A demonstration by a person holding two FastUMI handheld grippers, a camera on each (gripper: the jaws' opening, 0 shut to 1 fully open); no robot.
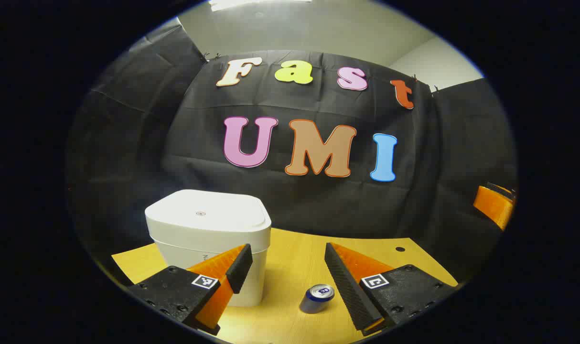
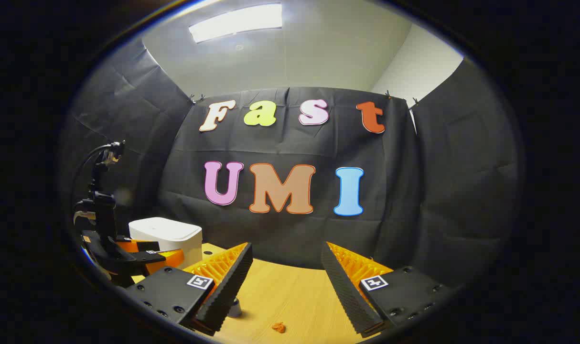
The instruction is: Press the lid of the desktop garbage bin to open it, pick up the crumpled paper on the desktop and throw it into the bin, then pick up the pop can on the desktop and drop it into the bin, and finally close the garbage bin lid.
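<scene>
The white garbage bin (image 1: 204,229) stands on the wooden desk (image 1: 295,267) with its lid down, just behind my left gripper's left finger. My left gripper (image 1: 287,248) is open and holds nothing. A blue and silver pop can (image 1: 317,298) stands upright on the desk, low between its fingers. In the right gripper view the bin (image 2: 166,234) sits far left with the left gripper (image 2: 142,255) in front of it. My right gripper (image 2: 285,248) is open and holds nothing. A small orange crumpled paper (image 2: 279,327) lies below it. The can (image 2: 233,308) peeks from behind its left finger.
Black cloth walls close the booth at the back and on both sides. A small dark hole (image 1: 400,249) marks the desk near its far right corner. The other gripper's edge (image 1: 494,203) shows at the far right of the left gripper view.
</scene>
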